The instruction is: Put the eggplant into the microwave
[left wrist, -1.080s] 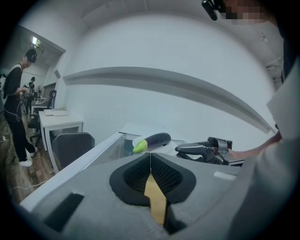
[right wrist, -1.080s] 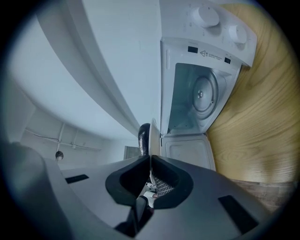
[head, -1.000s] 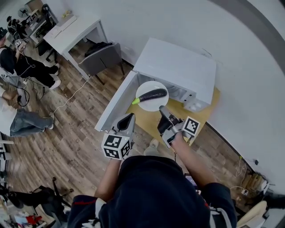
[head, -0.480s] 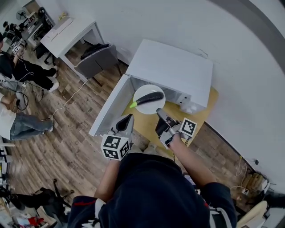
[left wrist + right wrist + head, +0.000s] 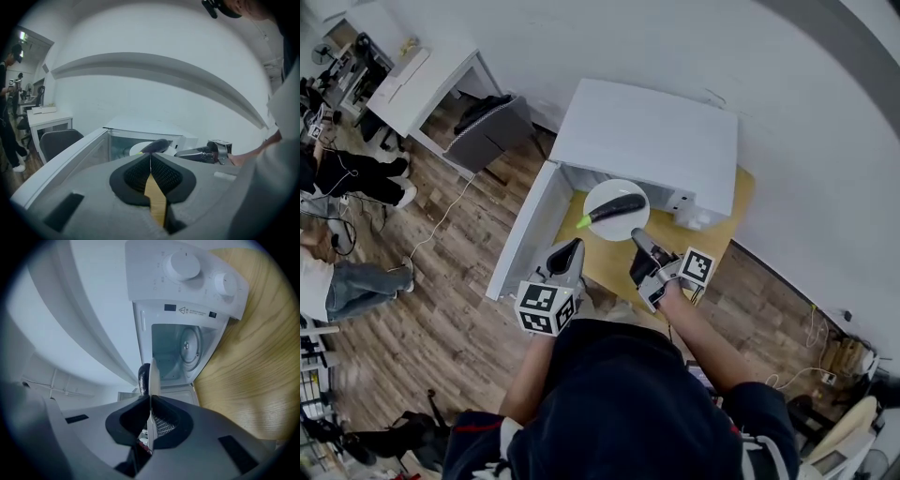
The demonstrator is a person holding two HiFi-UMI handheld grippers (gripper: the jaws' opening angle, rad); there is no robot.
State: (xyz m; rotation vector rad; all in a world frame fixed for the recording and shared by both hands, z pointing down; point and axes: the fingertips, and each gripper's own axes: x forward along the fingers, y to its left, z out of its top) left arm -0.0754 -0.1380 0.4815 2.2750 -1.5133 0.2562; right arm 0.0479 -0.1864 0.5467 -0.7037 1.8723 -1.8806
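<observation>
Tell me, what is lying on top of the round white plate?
A long dark purple eggplant with a green stem lies on the round white plate. The part of the plate beneath it is covered.

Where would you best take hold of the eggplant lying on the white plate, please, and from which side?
I'd grip the eggplant across its dark middle, coming down from above: it lies flat on the plate, long and slim, so jaws can straddle its width there. The right gripper is shut on the plate's rim; the left gripper, shut and empty, is free.
</observation>
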